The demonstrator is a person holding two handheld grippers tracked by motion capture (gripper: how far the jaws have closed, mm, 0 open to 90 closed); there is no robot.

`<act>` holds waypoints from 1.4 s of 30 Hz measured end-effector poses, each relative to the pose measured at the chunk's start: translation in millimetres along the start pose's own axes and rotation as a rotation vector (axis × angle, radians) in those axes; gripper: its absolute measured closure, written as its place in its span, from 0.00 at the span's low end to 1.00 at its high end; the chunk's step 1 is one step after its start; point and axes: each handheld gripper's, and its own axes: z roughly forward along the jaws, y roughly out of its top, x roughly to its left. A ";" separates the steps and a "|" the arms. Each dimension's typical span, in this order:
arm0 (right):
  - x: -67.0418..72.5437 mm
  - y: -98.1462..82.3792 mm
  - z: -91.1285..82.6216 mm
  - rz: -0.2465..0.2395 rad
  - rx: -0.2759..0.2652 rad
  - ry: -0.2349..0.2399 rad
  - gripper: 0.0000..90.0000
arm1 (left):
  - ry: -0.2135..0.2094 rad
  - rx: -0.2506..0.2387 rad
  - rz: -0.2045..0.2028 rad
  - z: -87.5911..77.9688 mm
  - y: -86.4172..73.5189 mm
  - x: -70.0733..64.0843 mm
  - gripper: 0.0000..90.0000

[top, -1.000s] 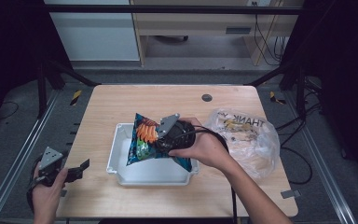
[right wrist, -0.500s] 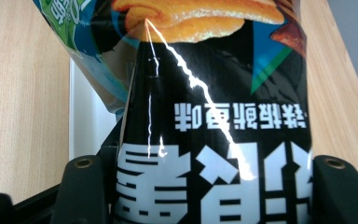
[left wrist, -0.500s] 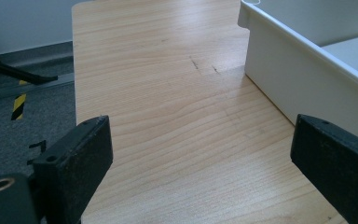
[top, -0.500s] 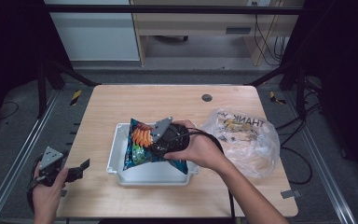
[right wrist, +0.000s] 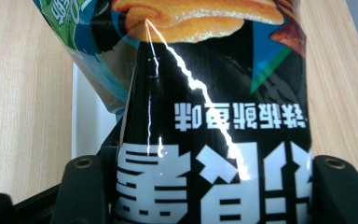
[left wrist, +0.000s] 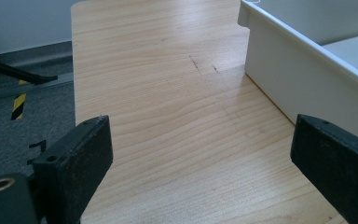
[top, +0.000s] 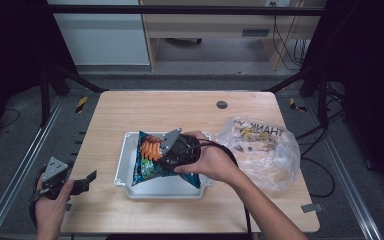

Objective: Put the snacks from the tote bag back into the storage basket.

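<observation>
While the left gripper (top: 82, 181) is held idle with jaws apart at seven o'clock, the crisp packet (top: 152, 159), clamped by the right gripper (top: 172, 156), is judged mid-placement over the white tray (top: 121, 165), release being required next.

Right gripper (right wrist: 205, 186): jaws either side of a snack bag (right wrist: 214, 116), pressed against its edges. Bag's black panel faces the camera, white print upside down, orange snack picture at top, teal corner upper left. White tray (right wrist: 91, 123) behind it, wooden table (right wrist: 23, 93) on both sides.
</observation>
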 end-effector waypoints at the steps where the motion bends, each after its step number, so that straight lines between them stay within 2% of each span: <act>1: 0.1 0.0 0.9 0.000 0.003 0.003 0.44 | 0.000 0.000 0.000 0.0 0.0 0.0 0.06; 22: 3.1 -1.0 14.6 -0.015 0.024 0.024 0.44 | -0.001 0.003 0.007 0.3 0.2 0.0 0.06; 42: 5.2 -8.2 28.6 -0.003 0.045 0.043 0.44 | -0.001 0.005 0.009 0.5 0.3 -0.2 0.06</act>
